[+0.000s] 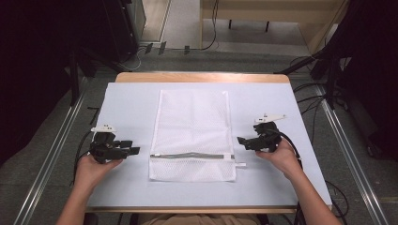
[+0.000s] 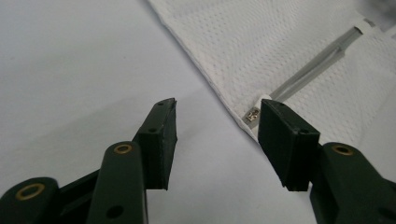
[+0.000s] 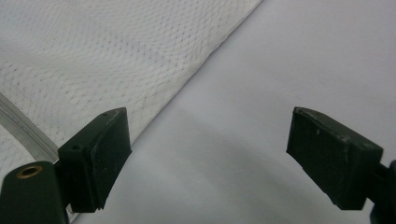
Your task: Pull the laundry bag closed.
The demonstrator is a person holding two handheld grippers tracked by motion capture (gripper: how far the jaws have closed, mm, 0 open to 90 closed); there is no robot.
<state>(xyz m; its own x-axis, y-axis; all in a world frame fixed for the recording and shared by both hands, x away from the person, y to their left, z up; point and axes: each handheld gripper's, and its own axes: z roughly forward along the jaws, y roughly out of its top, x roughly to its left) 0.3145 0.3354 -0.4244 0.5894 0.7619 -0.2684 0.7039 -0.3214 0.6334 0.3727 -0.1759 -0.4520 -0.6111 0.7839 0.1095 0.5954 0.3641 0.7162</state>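
A white mesh laundry bag (image 1: 193,131) lies flat in the middle of the table, its grey zipper (image 1: 190,156) running across near the front end. My left gripper (image 1: 133,151) rests on the table left of the bag, jaws open and empty, pointing at the zipper's left end (image 2: 253,115). My right gripper (image 1: 240,139) is held just right of the bag, near the zipper's white pull tab (image 1: 240,164), jaws wide open with nothing between them. In the right gripper view the bag's mesh (image 3: 116,60) lies beyond the left jaw. The left gripper view shows the bag (image 2: 299,46) ahead.
The table is covered by a pale sheet (image 1: 126,108) with a wooden edge (image 1: 202,77) at the back. Cables (image 1: 324,108) and dark stands surround the table on the floor. Bare sheet lies on both sides of the bag.
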